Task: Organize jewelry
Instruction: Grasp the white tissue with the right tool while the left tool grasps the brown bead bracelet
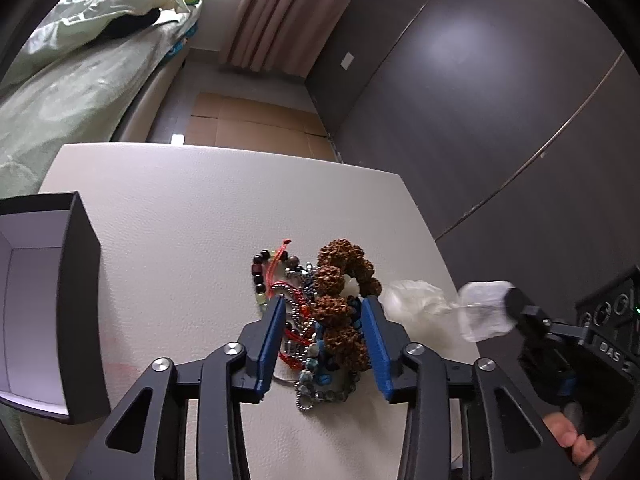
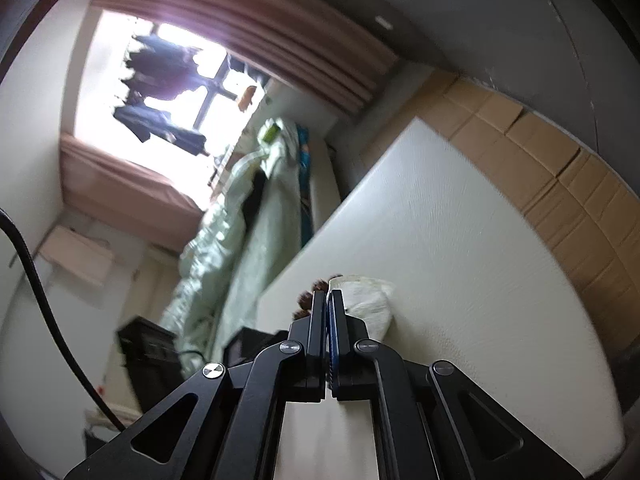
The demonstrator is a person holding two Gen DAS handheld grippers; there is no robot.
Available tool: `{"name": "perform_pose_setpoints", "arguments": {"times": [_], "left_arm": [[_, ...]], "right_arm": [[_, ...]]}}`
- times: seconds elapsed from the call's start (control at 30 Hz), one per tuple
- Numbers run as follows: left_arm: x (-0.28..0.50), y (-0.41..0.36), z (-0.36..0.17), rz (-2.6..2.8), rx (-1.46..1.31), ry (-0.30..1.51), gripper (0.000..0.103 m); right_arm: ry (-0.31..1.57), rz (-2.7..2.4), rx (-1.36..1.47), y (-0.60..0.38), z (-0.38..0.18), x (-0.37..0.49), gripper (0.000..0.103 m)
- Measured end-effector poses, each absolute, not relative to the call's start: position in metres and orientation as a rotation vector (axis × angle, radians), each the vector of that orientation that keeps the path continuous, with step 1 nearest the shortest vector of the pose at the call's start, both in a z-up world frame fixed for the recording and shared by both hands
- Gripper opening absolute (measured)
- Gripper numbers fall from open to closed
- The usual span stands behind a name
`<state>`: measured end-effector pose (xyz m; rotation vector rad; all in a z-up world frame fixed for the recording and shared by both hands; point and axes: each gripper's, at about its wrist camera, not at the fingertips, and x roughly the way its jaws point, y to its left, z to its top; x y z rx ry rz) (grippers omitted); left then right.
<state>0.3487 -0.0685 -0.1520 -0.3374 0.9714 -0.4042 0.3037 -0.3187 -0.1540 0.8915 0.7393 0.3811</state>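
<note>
On the far left of the left wrist view sits an open black cardboard box with a white inside (image 1: 60, 312), standing on the white surface (image 1: 192, 216). It looks empty from here. My guess is the jewelry is meant to go into it.

In the middle lies the tangled pile of jewelry (image 1: 316, 320). It has a bracelet of big bumpy brown seed beads (image 1: 340, 300), a thin red cord (image 1: 276, 264), a string of dark round beads (image 1: 258, 276), silver ball chains (image 1: 308, 398) and some blue beads (image 1: 316, 376). They are all knotted together, well apart from the box.

The left tongs (image 1: 324, 312) are spread wide, with one blue pad on each side of the pile. The brown beads sit between the pads, but the tongs are not squeezing anything yet.

Just to the right of the pile lies a crumpled clear plastic bag (image 1: 416, 312). The right tongs (image 2: 329, 300) are pressed tightly together, and a bit of the bag seems pinched between them, so it looks like they are lifting the bag off the surface.

So the step in hand looks like picking one piece out of the pile. The next move calls for the left tongs to close gently on the brown bracelet alone, then lift slowly. The chains and cord may cling and come up too. Then it can go left to the box
</note>
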Motion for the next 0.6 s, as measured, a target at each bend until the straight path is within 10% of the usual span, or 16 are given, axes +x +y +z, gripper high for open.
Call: {"name": "perform_pose_setpoints", "arguments": {"times": [0.6], "left_arm": [[0.331, -0.089, -0.131, -0.401, -0.219, 0.930, 0.020]], "right_arm": [[0.681, 0.343, 0.901, -0.324, -0.140, 0.292, 0.003]]}}
